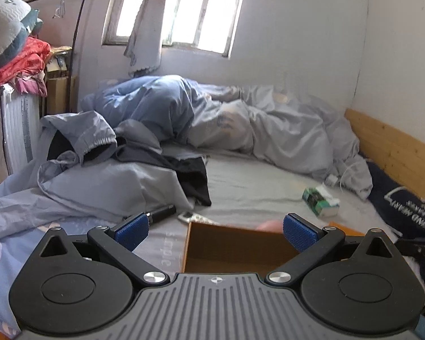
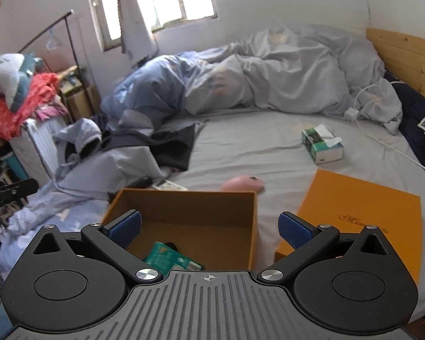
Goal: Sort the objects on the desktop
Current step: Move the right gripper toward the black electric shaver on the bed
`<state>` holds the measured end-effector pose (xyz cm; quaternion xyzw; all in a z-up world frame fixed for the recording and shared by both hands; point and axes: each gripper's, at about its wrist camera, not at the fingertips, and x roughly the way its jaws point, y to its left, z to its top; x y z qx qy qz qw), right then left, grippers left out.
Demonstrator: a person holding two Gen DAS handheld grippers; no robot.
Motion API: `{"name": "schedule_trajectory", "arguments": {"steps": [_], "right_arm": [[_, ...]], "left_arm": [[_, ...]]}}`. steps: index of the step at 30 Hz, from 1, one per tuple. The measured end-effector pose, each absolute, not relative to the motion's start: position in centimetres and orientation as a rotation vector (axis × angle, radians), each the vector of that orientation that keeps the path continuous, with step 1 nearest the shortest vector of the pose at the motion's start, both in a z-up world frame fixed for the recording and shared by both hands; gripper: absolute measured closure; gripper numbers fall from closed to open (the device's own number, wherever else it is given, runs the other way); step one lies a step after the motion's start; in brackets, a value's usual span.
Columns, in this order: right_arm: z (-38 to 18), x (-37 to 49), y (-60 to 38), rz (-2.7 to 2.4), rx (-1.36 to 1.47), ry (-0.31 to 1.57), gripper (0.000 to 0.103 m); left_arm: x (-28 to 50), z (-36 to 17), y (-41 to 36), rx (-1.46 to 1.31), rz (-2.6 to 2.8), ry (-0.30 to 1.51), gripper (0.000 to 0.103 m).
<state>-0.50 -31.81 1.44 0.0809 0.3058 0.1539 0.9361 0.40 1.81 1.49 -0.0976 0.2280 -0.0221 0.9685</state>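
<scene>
One open cardboard box [image 2: 184,221] is sitting on the bed sheet [image 2: 255,147]; one green packet [image 2: 169,260] and a dark item too hidden to identify are lying inside it. One orange lid [image 2: 362,221] is lying flat just right of the box. One pink object [image 2: 243,184], one remote [image 2: 169,185] and one black pen [image 1: 161,212] are lying beyond the box; one tissue pack [image 2: 323,144] is sitting well apart. Left gripper [image 1: 215,231] and right gripper [image 2: 209,228] are both hovering wide apart, holding nothing.
</scene>
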Motion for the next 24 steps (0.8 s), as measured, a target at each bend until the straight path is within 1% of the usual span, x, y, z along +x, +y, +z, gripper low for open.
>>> {"name": "schedule_trajectory", "arguments": {"steps": [8,14,17,20,21,22,24], "right_arm": [[2.7,-0.2,-32.1,0.384,0.216,0.591,0.000],[3.3,0.9,-32.8,0.387,0.254,0.602,0.000],[3.7,1.9,-32.9,0.386,0.269,0.609,0.000],[2.8,1.5,-33.0,0.378,0.282,0.619,0.000],[2.7,1.9,-32.8,0.379,0.281,0.623,0.000],[2.6,2.6,-32.5,0.382,0.275,0.631,0.000],[2.5,4.0,-31.8,0.389,0.263,0.645,0.000]], "left_arm": [[3.0,1.4,4.7,-0.257,-0.055,0.492,0.000],[5.9,0.7,6.3,-0.225,-0.060,0.495,0.001],[7.5,0.0,6.7,-0.164,-0.070,0.506,0.001],[9.3,-1.0,7.3,-0.113,-0.077,0.525,0.001],[10.1,-1.5,7.7,-0.108,-0.077,0.538,0.002],[10.8,-2.1,8.2,-0.110,-0.078,0.552,0.005],[12.1,-3.3,8.9,-0.116,-0.082,0.579,0.009]]}}
